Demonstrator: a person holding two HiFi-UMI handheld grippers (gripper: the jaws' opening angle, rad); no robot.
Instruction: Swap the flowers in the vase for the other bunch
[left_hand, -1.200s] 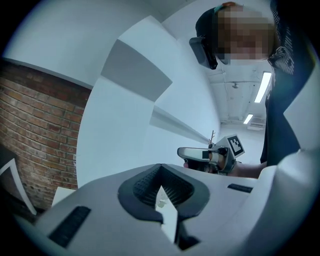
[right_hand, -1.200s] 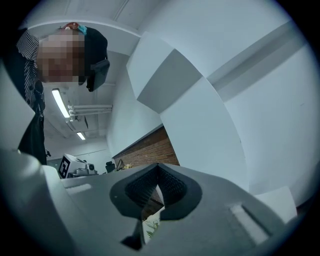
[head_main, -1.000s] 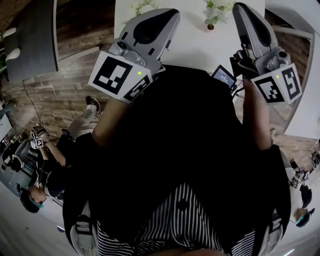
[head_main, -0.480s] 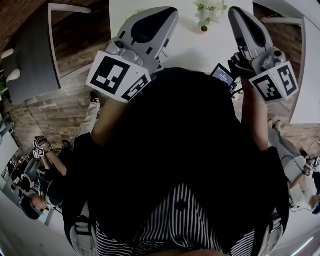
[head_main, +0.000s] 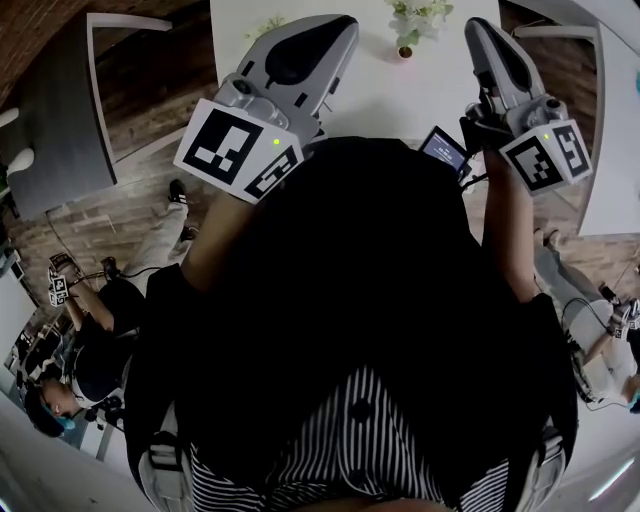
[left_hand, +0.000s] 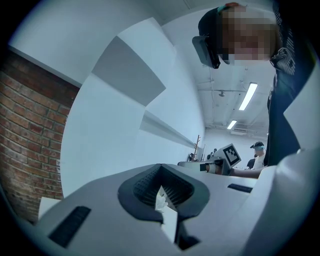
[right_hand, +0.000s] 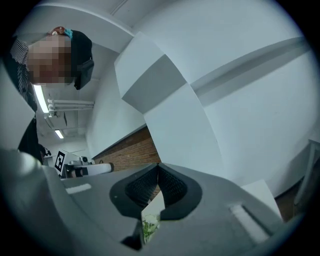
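Jaws on my left gripper (left_hand: 161, 171) and right gripper (right_hand: 159, 170) are both pinched together, empty, over the white table (head_main: 380, 95).

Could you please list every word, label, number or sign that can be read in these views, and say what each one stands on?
No text can be read in any view.
The small screen beside the right gripper: lit, but its print is too small and blurred to read.
The marker cube on the left gripper and the one on the right gripper: black-and-white square patterns only, no letters or digits.
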